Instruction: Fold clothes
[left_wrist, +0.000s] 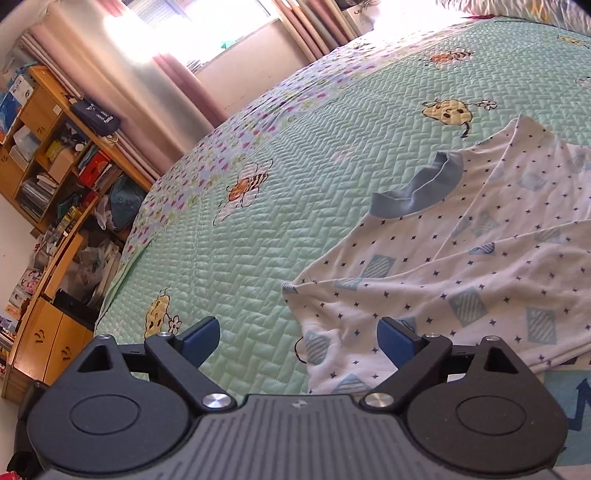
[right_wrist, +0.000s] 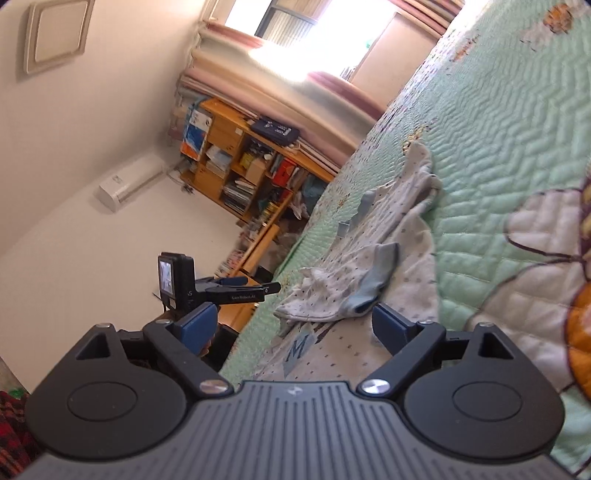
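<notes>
A white shirt (left_wrist: 461, 266) with small dark stars, pale blue squares and a blue collar (left_wrist: 424, 184) lies spread on the green quilted bed (left_wrist: 295, 147). My left gripper (left_wrist: 299, 339) is open just above the shirt's near edge, with nothing pinched between its blue pads (left_wrist: 397, 338). In the right wrist view the same shirt (right_wrist: 369, 258) lies rumpled, a blue cuff (right_wrist: 373, 284) folded onto it. My right gripper (right_wrist: 293, 326) is open and empty just short of that cuff. The left gripper (right_wrist: 258, 285) shows beyond the bed's edge. Under the shirt lies a pale cloth with a blue letter M (right_wrist: 299, 347).
A wooden bookshelf (left_wrist: 55, 177) crammed with books and boxes stands along the wall past the bed's far side. Pink curtains (left_wrist: 173, 74) hang by a bright window. An air conditioner (right_wrist: 129, 181) is mounted on the wall. The quilt (right_wrist: 498, 147) stretches bare beyond the shirt.
</notes>
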